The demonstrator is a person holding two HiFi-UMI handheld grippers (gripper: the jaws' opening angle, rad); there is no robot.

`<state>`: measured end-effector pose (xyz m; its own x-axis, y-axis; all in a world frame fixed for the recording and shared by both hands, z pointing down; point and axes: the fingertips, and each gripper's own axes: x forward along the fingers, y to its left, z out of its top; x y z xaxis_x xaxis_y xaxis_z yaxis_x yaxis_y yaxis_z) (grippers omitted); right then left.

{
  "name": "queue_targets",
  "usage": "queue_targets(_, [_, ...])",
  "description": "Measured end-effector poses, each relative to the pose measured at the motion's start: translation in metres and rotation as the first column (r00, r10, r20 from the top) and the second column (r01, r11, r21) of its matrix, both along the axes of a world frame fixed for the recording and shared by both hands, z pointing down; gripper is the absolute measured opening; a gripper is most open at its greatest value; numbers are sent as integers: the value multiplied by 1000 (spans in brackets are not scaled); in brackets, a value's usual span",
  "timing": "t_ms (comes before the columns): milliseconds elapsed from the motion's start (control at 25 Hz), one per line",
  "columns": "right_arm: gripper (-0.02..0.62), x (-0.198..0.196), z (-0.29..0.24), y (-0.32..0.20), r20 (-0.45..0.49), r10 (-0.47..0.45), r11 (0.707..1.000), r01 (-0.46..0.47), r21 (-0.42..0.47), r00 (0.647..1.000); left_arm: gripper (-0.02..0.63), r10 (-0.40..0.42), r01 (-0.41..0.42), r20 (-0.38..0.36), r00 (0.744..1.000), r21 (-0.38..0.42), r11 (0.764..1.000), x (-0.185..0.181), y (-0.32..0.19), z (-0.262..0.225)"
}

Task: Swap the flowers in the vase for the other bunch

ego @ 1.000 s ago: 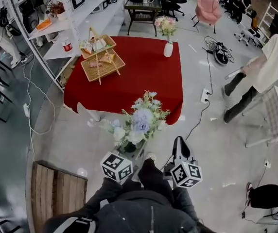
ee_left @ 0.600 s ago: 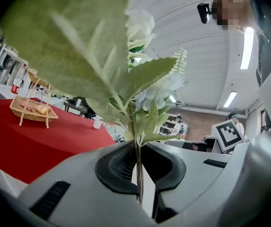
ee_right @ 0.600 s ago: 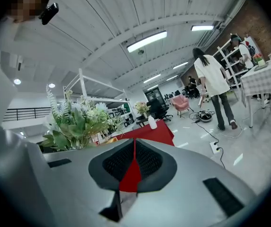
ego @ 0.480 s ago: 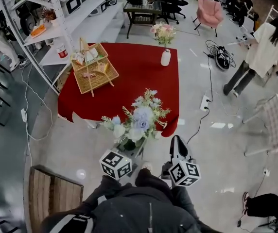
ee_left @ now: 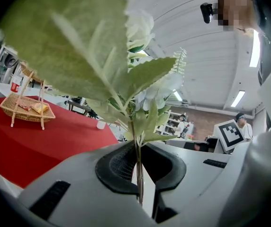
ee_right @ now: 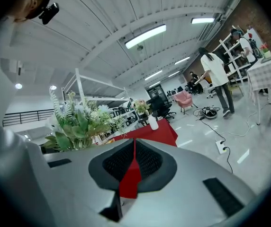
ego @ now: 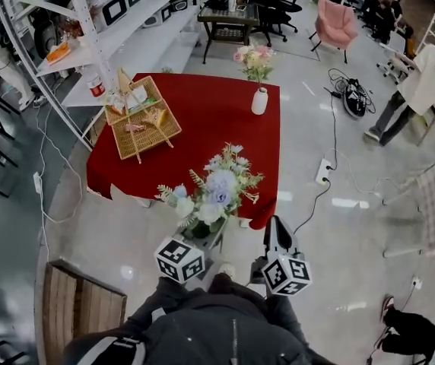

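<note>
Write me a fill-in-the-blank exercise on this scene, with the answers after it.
The left tool grips the blue-and-white bunch by its ____. The right tool is shut and holds ____. The white vase stands on a ____ tablecloth. The flowers in the vase are ____.
Missing words: stem; nothing; red; pink.

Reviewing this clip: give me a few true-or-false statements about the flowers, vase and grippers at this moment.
1. The left gripper is clamped on the stems of a blue-and-white flower bunch. True.
2. The right gripper holds a second bunch. False: its jaws are shut on nothing.
3. The white vase on the red table is empty. False: pink flowers stand in it.
4. A wicker basket sits on the red table. True.
</note>
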<state>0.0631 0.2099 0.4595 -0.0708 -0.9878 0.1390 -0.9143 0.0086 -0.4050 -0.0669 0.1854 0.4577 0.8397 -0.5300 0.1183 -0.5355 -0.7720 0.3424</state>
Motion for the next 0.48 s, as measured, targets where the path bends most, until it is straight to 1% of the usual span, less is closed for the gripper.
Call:
queue_targets(320, [12,27,7,-28,6,-30,999,30,23,1000,23,-24,24,-19,1000,20,1000,30,-27,5])
queue_targets(480, [12,26,9,-32,30,-42,999,41,26,999,25,-25,25,-8,1000,18,1000,32,-28,7])
